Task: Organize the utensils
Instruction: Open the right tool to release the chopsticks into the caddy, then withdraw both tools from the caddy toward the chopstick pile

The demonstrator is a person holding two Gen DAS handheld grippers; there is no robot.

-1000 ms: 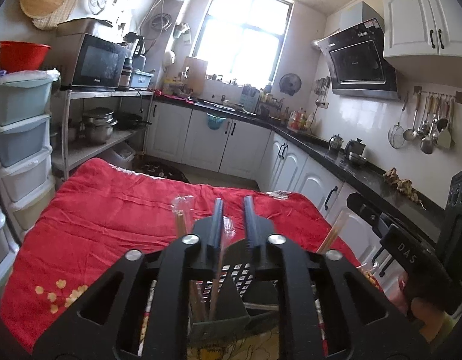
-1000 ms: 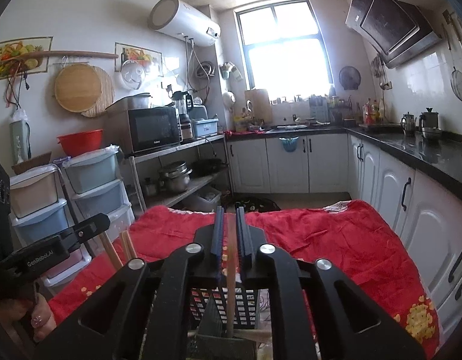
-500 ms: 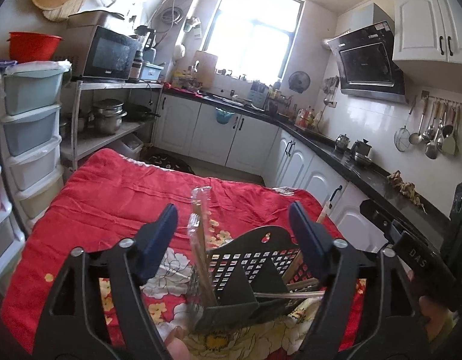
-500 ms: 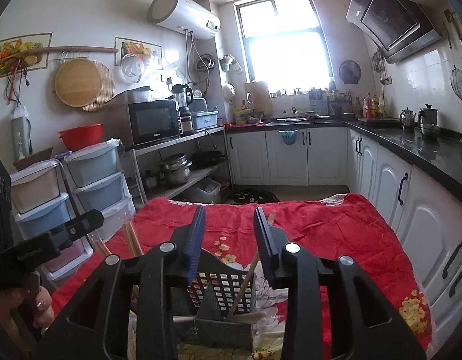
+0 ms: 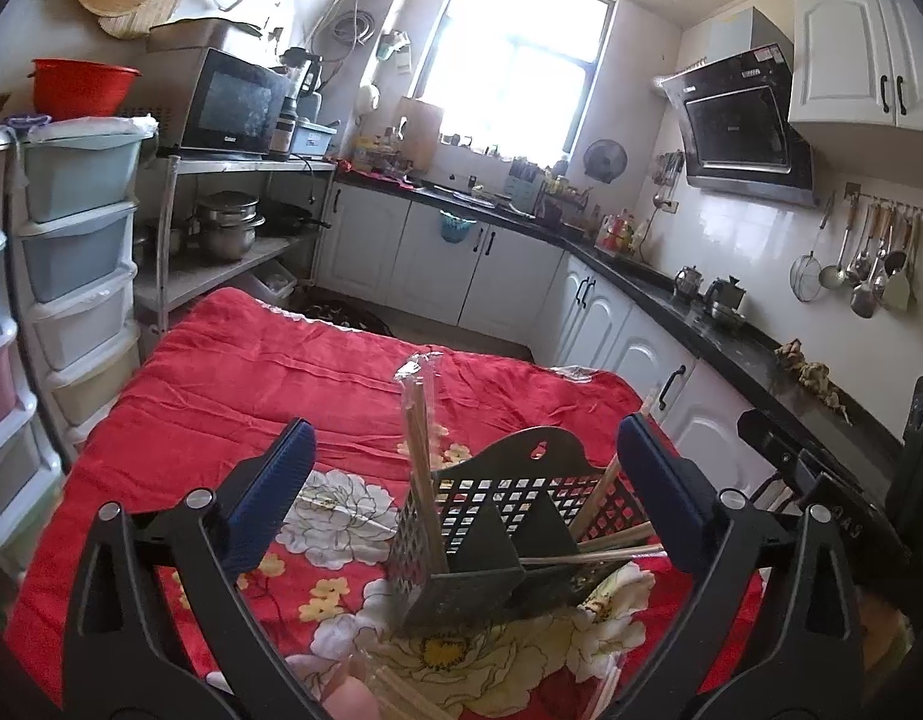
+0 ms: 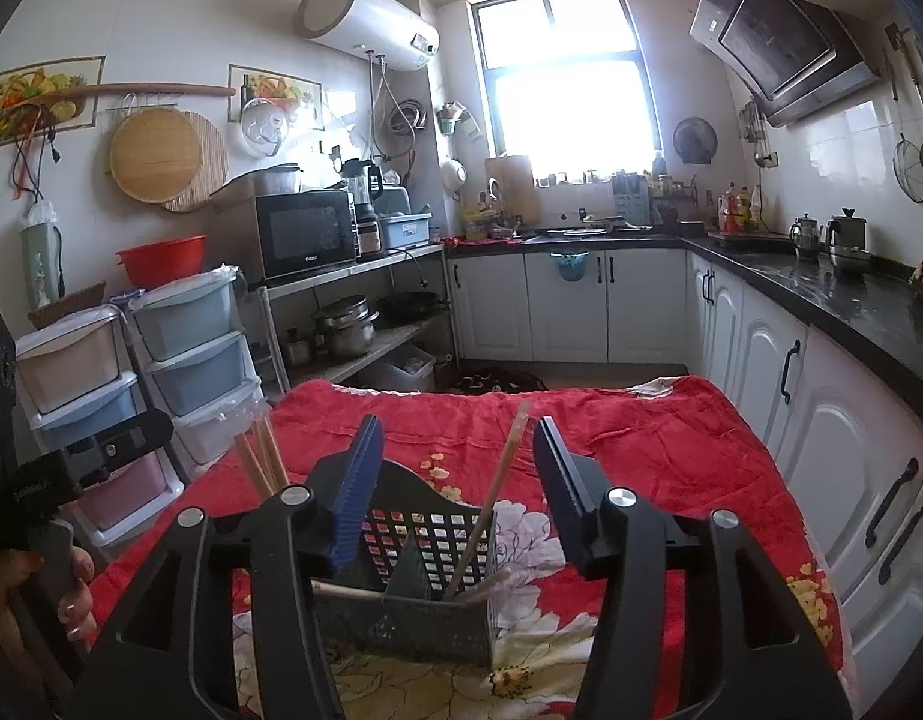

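Left gripper (image 5: 461, 480): jaws spread wide, nothing between the blue pads; the holder sits in the gap below them.
Right gripper (image 6: 458, 471): jaws parted, gripping nothing; one leaning chopstick rises in the gap.
Utensil holder (image 5: 503, 534): dark perforated caddy with dividers, upright on the tablecloth, at 6 o'clock in both wrist views.
Wrapped chopsticks (image 5: 419, 450): pair in clear sleeve, standing nearly upright in the holder's left compartment, at 11 o'clock of the caddy.
Leaning chopstick (image 6: 491, 492): tilted toward 1 o'clock, lower end inside the holder.
Loose chopsticks (image 5: 605, 546): lying across the holder's right side, toward 3 o'clock.
Tablecloth (image 5: 233, 378): red, floral print near the holder.
Microwave (image 6: 308, 234): on the metal shelf, at 10 o'clock.
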